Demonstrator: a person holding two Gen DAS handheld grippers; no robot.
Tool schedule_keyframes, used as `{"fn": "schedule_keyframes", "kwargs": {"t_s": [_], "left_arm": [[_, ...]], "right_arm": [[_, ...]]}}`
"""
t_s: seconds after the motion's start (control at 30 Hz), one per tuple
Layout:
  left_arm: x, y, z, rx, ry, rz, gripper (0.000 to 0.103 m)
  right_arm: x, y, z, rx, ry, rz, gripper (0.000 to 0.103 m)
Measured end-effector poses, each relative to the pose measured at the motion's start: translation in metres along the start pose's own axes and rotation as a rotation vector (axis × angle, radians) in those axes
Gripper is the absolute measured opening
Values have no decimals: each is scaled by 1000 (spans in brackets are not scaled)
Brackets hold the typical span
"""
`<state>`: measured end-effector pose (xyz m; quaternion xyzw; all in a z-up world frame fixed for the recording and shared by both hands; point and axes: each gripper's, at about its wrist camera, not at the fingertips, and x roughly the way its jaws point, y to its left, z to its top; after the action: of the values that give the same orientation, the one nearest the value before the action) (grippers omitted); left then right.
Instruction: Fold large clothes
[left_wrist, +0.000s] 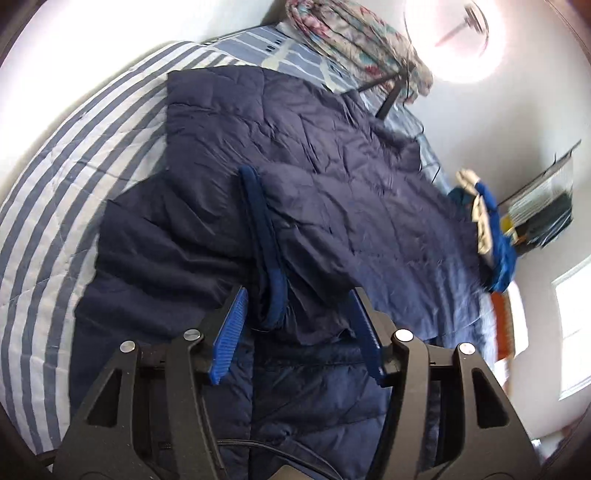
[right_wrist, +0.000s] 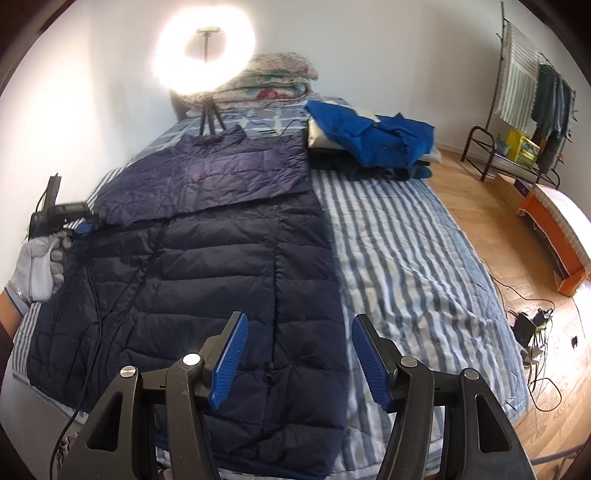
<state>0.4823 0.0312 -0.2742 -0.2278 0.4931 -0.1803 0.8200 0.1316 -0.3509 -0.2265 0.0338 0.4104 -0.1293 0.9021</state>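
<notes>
A navy puffer jacket (right_wrist: 221, 266) lies flat on the striped bedspread (right_wrist: 406, 258), its upper part and a sleeve folded across the body. In the left wrist view the jacket (left_wrist: 295, 147) fills the middle. Its sleeve ends in a blue ribbed cuff (left_wrist: 277, 291) lying between the fingers of my left gripper (left_wrist: 297, 295), which is open and does not press on it. In the right wrist view a gloved hand (right_wrist: 40, 266) holds that left gripper (right_wrist: 86, 227) at the jacket's left edge. My right gripper (right_wrist: 300, 319) hangs open and empty over the jacket's near right edge.
A pile of blue clothes (right_wrist: 369, 140) sits at the bed's far right. A folded floral quilt (right_wrist: 273, 77) and a ring light (right_wrist: 205, 50) on a tripod stand at the head. Right of the bed are wooden floor, cables (right_wrist: 532, 325) and a clothes rack (right_wrist: 535, 110).
</notes>
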Motion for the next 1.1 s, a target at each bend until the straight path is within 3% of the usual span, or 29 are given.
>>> {"fn": "schedule_keyframes", "kwargs": {"t_s": [0.1,0.2,0.23,0.27,0.37,0.47,0.53,0.73,0.9,1.1], "left_arm": [[-2,8,9,-38,3,-23,60],[13,0,20,-16,40,44,60],[18,-4,23,-1,48,87,46],[24,-8,25,10,60,133,17],[25,-26,25,93,40,215,6],[18,-49,27,230,-22,271,6],[17,-57,35,268,-49,293,5],[29,-47,70,217,-101,326,5],[54,-46,90,230,-106,374,5],[82,-31,87,194,-69,390,5]], "right_arm": [[3,9,-2,-17,6,7,61],[6,14,-2,-26,10,11,61],[7,15,-2,-25,12,12,61],[8,15,-2,-23,13,13,61],[8,14,-1,-17,15,13,61],[10,10,-2,-8,21,8,61],[14,8,-4,1,33,9,61],[23,12,-5,1,44,22,61],[30,16,-2,-19,37,14,61],[44,13,3,5,46,24,61]]}}
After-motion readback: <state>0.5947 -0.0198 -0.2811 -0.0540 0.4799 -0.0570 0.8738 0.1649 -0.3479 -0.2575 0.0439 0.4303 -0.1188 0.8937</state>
